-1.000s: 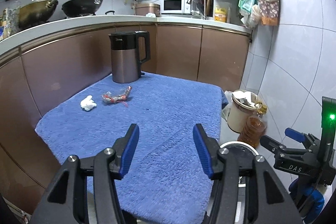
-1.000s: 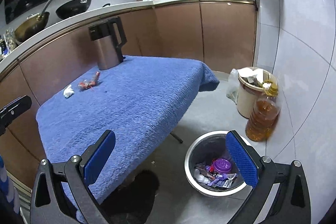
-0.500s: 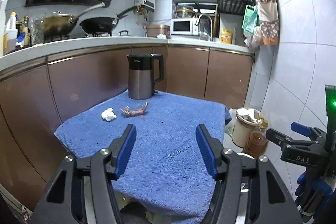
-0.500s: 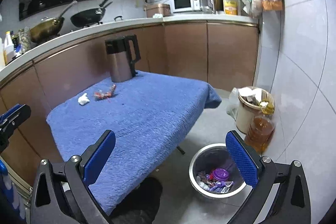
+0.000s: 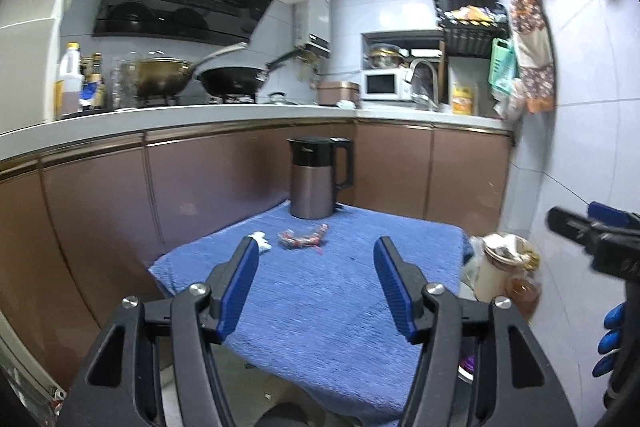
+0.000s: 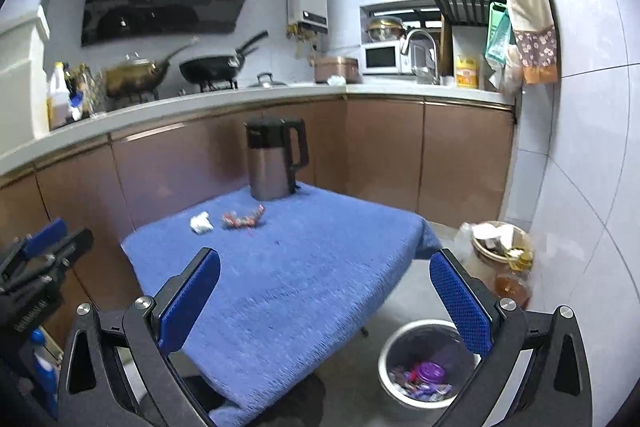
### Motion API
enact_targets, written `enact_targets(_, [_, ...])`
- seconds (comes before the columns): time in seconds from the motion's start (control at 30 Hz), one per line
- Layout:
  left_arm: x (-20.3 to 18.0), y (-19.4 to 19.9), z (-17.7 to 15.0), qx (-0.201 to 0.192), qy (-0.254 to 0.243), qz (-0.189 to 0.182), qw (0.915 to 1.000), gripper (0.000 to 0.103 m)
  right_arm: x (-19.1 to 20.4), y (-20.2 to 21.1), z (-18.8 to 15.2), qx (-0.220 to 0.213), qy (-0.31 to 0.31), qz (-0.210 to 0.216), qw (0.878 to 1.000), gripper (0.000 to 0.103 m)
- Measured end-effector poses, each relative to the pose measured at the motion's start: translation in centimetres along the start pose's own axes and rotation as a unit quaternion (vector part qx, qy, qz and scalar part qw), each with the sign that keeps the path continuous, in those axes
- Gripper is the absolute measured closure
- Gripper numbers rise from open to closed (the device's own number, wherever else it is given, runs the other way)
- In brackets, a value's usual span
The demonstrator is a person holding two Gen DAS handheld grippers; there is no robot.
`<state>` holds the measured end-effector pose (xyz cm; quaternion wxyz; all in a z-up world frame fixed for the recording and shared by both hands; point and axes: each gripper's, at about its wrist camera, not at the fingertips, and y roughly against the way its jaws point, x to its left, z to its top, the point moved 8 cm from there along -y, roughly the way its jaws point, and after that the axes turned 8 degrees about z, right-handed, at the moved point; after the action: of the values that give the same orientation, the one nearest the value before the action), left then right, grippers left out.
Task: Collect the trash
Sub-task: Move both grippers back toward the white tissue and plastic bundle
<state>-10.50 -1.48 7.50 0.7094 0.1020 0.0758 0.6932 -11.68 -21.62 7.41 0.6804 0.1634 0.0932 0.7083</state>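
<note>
1. We see the left tool (image 5: 316,269) with its blue pads apart and nothing between them; its jaws have just been opening a little. It hangs over the near edge of the table (image 5: 344,311), which is draped in a blue towel.
2. We see the right tool (image 6: 326,293) with its pads wide apart, also empty, off the table's near right corner and above the floor.
3. Trash on the table: a crumpled red-and-clear wrapper (image 5: 302,239) lies toward the far left part of the towel, just in front of the kettle (image 5: 316,179). A small white wad of paper (image 5: 262,241) lies just left of the wrapper, near the left edge. We cannot tell whether the two touch.
4. The kettle stands upright at the far edge of the table, handle to the right, close against the brown cabinet fronts.
5. A round metal bin (image 6: 426,367) sits on the floor beside the table's near right corner; it holds coloured wrappers and a purple lid.
6. Further right on the floor, by the tiled wall, we note a cream bucket (image 6: 494,243) filled with scraps and an amber oil bottle (image 6: 514,281) just beside it.
7. Both tools are well apart from the wrapper and the wad.
</note>
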Motion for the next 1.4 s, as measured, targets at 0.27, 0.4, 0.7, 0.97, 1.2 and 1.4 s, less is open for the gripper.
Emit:
enact_targets(0.27, [1.6,-1.8,-1.2,0.021,0.006,0.031,0.9993,0.038,0.4,-0.4,0.7,-0.038,-0.023,0.055,0.997,0.000])
enact_targets(0.4, [2.1,-2.8,-1.7,0.034,0.001,0.045,0.9984,0.032,0.7,-2.7,-0.3,-0.007,-0.016,0.058,0.998,0.000])
enact_targets(0.7, [2.9,-7.6,-4.0,0.090,-0.010,0.070,0.9934,0.032,0.7,-9.2,-3.3,0.051,-0.036,0.101,0.993,0.000])
enact_targets(0.97, [3.2,-11.8,-5.4,0.122,-0.011,0.080,0.9892,0.032,0.6,-14.1,-4.8,0.084,-0.054,0.123,0.987,0.000])
enact_targets(1.2, [3.9,-14.6,-6.0,0.134,-0.011,0.082,0.9875,0.032,0.5,-16.7,-3.9,0.083,-0.053,0.123,0.988,0.000])
enact_targets(1.4, [4.1,-18.5,-7.2,0.162,-0.009,0.082,0.9833,0.032,0.3,-19.7,-3.6,0.086,-0.051,0.130,0.986,0.000])
